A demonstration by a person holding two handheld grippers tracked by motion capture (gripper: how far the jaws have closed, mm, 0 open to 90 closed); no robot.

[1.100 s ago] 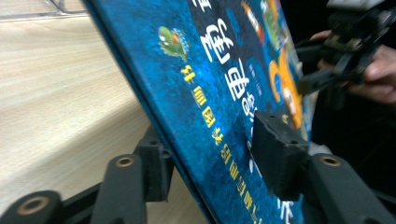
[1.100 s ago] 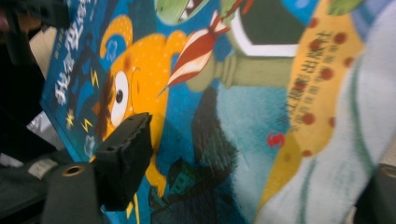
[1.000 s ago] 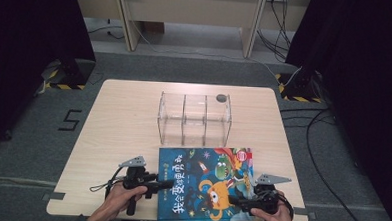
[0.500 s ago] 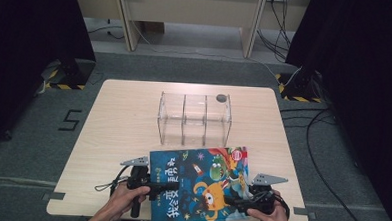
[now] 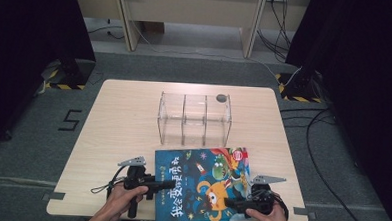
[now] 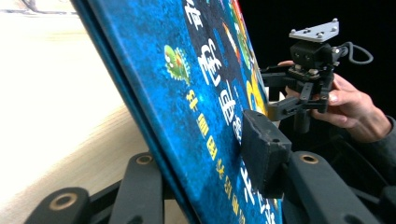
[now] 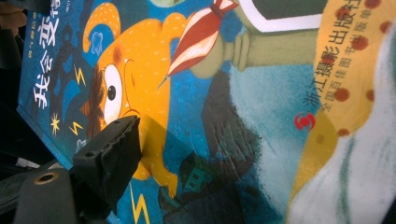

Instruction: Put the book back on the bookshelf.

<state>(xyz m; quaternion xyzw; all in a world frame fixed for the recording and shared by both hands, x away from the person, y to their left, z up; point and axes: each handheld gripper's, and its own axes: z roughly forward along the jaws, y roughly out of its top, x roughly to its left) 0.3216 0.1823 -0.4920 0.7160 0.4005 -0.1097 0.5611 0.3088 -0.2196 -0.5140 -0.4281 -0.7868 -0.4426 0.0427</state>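
Note:
A blue picture book (image 5: 203, 183) with an orange cartoon figure on its cover is at the table's near edge, in front of a clear organiser. My left gripper (image 5: 163, 184) is shut on the book's left edge. In the left gripper view the book (image 6: 201, 93) stands slanted between the jaws of my left gripper (image 6: 205, 158), one pad (image 6: 261, 149) pressed on the cover. My right gripper (image 5: 230, 204) is shut on the book's near right part and appears farther off as the right gripper (image 6: 280, 100). In the right gripper view a pad (image 7: 109, 154) lies on the cover (image 7: 261, 116); the other jaw is hidden beneath.
A clear three-compartment organiser (image 5: 193, 119) stands mid-table with a small dark round thing (image 5: 221, 97) on its top right corner. The wooden table (image 5: 118, 127) is bare to the left. Dark curtains and cables (image 5: 328, 126) flank the table.
The book has shifted slightly to the left and turned a little, with both grippers holding it throughout. The hands moved with it.

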